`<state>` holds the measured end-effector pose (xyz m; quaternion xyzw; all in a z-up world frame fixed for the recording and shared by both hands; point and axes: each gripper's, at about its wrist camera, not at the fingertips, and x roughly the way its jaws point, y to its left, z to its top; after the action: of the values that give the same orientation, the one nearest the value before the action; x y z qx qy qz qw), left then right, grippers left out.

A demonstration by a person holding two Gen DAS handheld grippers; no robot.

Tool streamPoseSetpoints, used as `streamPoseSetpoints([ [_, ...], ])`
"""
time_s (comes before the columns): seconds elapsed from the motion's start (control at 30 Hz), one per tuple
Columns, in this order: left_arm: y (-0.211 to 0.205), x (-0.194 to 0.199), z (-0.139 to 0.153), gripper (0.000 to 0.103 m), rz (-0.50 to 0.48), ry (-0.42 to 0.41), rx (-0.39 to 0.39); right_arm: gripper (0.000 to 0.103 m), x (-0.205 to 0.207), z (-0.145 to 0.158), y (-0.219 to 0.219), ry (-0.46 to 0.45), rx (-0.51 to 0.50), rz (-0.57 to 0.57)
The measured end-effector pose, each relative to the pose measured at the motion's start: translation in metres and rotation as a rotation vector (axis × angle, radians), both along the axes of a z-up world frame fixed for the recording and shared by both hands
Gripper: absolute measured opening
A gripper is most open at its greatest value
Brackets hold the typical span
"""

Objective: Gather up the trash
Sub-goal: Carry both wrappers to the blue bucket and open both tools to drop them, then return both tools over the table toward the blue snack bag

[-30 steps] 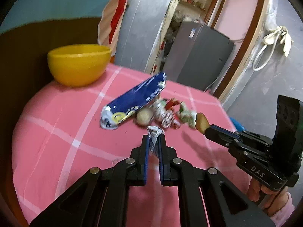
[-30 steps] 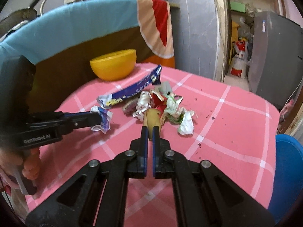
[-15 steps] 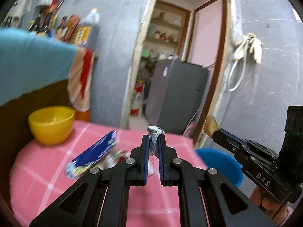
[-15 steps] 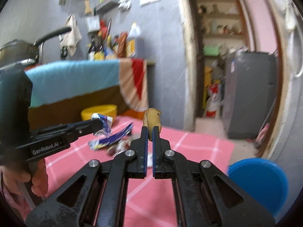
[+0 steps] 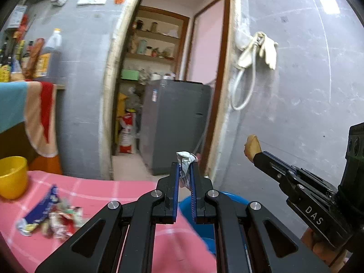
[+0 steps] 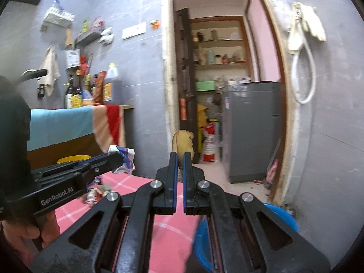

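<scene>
Pinching a crumpled wrapper (image 5: pixel 185 162) between its two blue-lined fingers, the left gripper (image 5: pixel 184 170) sits nearly closed, the white and silver scrap sticking up past the fingertips at 12 o'clock. In the right wrist view the same wrapper (image 6: pixel 124 159) shows blue and white at the tip of the left gripper (image 6: pixel 113 160), out at 9 o'clock. The right gripper (image 6: pixel 178 159) is likewise almost closed, clamped on a tan food scrap (image 6: pixel 183 142) that stands upright above the fingertips at 12 o'clock. From the left wrist view that scrap (image 5: pixel 252 145) pokes from the right gripper (image 5: pixel 258 157) at 3 o'clock, held up in the air against the grey wall.

Below both grippers, at about 5 o'clock, lies the rim of a blue bin (image 6: pixel 282 216), seen again just under the left fingers (image 5: pixel 229 196). A pink checked tablecloth (image 5: pixel 102 193) spreads toward 7 o'clock, and on it a pile of wrappers (image 5: pixel 50 216) with a long blue packet lies blurred at 8 o'clock. A yellow bowl (image 5: pixel 12 177) stands on the cloth at 9 o'clock, apart from the pile. Straight ahead at 12 o'clock a grey fridge (image 5: pixel 175 125) stands inside a doorway with shelves above it
</scene>
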<state>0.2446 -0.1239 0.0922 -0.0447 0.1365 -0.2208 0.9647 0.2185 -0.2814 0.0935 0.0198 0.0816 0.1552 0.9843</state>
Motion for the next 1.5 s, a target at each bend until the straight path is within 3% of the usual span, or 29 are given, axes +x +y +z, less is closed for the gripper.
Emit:
streamPoseSetpoints([
  [0.23,-0.049,0.025,-0.012,0.007,-0.081,0.088,0.011,0.064,0.011,-0.013,-0.054,0.082,0.041,-0.106],
  [0.43,-0.083,0.054,-0.027,0.007,-0.126,0.216,0.036,0.064,0.026,-0.029,-0.081,0.177,0.071,-0.148],
  [0.77,-0.101,0.099,-0.064,0.009,-0.136,0.436,0.031,0.064,0.063,-0.058,-0.107,0.349,0.111,-0.174],
  [0.9,-0.099,0.109,-0.073,0.017,-0.129,0.487,0.017,0.065,0.072,-0.066,-0.11,0.385,0.127,-0.178],
  [1.17,-0.086,0.106,-0.069,0.037,-0.099,0.475,0.004,0.069,0.07,-0.064,-0.108,0.379,0.108,-0.184],
  [1.27,-0.075,0.099,-0.062,0.046,-0.071,0.434,0.0,0.083,0.066,-0.06,-0.105,0.351,0.095,-0.189],
  [1.33,-0.066,0.094,-0.057,0.056,-0.048,0.405,-0.004,0.089,0.063,-0.056,-0.102,0.327,0.09,-0.188],
  [1.5,-0.037,0.077,-0.044,0.079,0.022,0.327,-0.02,0.09,0.052,-0.044,-0.09,0.26,0.085,-0.174],
])
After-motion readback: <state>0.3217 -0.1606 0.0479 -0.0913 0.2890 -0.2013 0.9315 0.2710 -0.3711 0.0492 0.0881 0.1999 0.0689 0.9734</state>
